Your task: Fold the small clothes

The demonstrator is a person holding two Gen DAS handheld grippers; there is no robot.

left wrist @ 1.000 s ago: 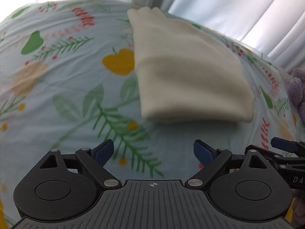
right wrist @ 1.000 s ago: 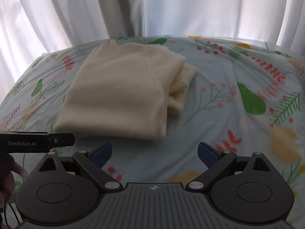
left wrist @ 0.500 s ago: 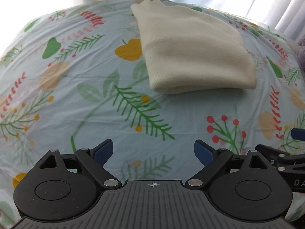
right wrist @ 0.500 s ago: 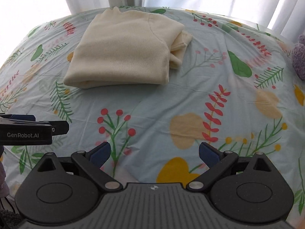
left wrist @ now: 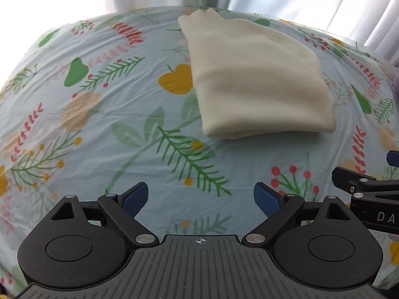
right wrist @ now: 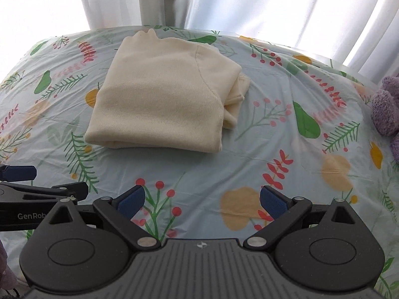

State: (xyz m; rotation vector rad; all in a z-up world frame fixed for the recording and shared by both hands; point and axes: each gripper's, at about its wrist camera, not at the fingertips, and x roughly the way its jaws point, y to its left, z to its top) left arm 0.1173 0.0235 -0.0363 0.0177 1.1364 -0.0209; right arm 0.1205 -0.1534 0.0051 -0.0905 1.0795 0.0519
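Note:
A cream knit garment [left wrist: 256,79] lies folded into a thick rectangle on the floral sheet [left wrist: 99,124]; it also shows in the right wrist view [right wrist: 162,99], with a sleeve edge sticking out at its right side. My left gripper [left wrist: 200,198] is open and empty, held back from the garment's near edge. My right gripper [right wrist: 202,199] is open and empty, also short of the garment. Each gripper shows at the edge of the other's view.
The sheet covers a rounded surface that drops off at the sides. White curtains [right wrist: 249,5] hang behind it. A purple plush item [right wrist: 386,109] lies at the right edge.
Both grippers pulled back from the folded garment, then eased slightly toward it again. The garment has not moved. Both grippers stayed open.

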